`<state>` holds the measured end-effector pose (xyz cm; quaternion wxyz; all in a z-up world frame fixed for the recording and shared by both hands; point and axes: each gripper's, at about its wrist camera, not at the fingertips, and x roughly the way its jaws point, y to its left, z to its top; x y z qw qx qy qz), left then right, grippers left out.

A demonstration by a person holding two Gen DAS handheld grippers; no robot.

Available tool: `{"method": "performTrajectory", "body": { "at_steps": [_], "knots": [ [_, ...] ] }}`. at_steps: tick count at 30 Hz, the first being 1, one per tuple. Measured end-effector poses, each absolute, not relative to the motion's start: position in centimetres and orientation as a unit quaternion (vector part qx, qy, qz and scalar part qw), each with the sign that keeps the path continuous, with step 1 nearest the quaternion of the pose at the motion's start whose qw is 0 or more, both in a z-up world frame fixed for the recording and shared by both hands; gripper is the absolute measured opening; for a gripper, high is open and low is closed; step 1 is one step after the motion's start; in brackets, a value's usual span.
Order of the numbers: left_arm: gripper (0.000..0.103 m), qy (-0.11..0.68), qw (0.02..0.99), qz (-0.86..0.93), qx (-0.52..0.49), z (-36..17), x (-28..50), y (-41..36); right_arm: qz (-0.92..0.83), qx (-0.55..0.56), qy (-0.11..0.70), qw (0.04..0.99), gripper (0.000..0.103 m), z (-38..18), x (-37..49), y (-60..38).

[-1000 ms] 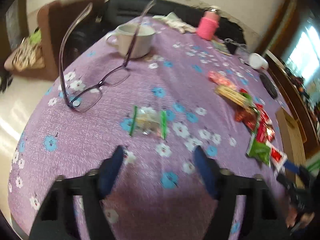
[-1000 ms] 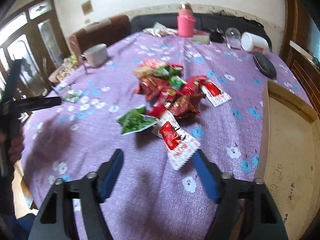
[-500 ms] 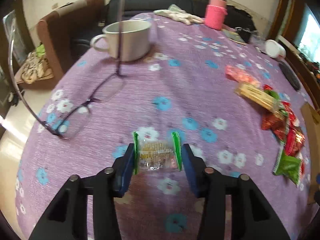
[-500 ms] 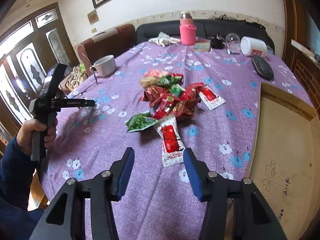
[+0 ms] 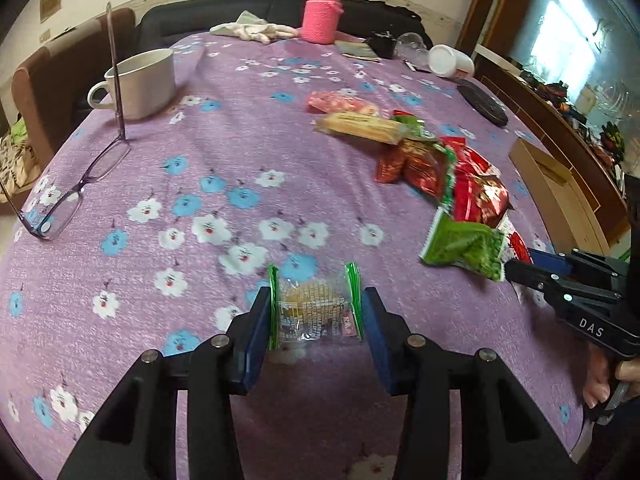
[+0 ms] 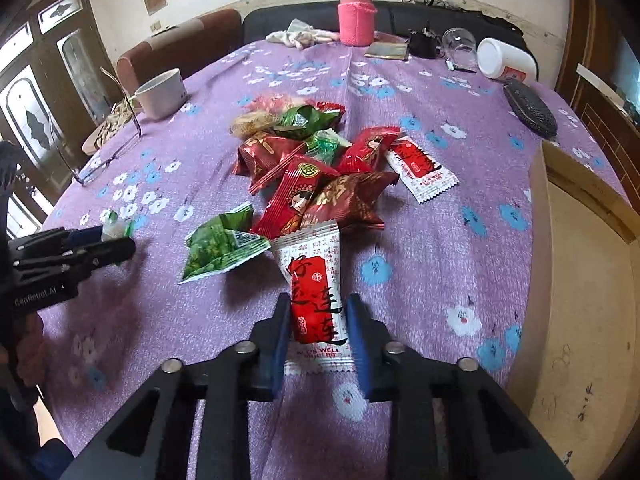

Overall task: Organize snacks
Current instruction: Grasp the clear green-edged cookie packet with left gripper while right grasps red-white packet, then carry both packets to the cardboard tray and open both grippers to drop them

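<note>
My left gripper (image 5: 314,308) is shut on a clear snack packet with green ends (image 5: 312,308), held between its blue pads just over the purple flowered tablecloth (image 5: 240,152). My right gripper (image 6: 318,320) is shut on a white and red snack packet (image 6: 314,292) that lies on the cloth. A pile of red and green snack packets (image 6: 316,168) lies beyond it, with a green packet (image 6: 218,246) at its near left. The pile also shows in the left wrist view (image 5: 448,172). The left gripper shows at the left of the right wrist view (image 6: 100,240).
A white mug (image 5: 140,84) and purple glasses (image 5: 68,196) lie at the left. A pink flask (image 5: 322,10), a cloth, a glass (image 6: 460,46), a white jar (image 6: 506,60) and a black case (image 6: 530,106) stand at the back. A wooden box (image 6: 584,280) sits at the right.
Both grippers moved forward and closed: the left onto the clear green-ended packet, the right onto the white and red packet.
</note>
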<state>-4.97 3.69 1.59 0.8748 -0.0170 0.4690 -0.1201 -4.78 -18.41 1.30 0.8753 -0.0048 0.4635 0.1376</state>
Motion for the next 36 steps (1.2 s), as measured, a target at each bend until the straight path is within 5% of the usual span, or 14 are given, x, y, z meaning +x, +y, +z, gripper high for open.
{"method": "performTrajectory", "body": {
  "at_steps": [15, 26, 36],
  "knots": [
    [0.043, 0.451, 0.875, -0.178, -0.016, 4.3, -6.2, 0.5, 0.153, 0.093, 0.414, 0.892, 0.024, 6.4, -9.0, -23.2],
    [0.043, 0.421, 0.868, -0.261, 0.022, 10.2, -4.6, -9.9, 0.093, 0.179, 0.375, 0.905, 0.024, 11.5, -6.1, -32.4],
    [0.043, 0.415, 0.844, -0.336, 0.046, 10.4, -1.5, -23.9, -0.010, 0.268, 0.390, 0.881, 0.023, 6.6, -1.0, -42.4]
  ]
}}
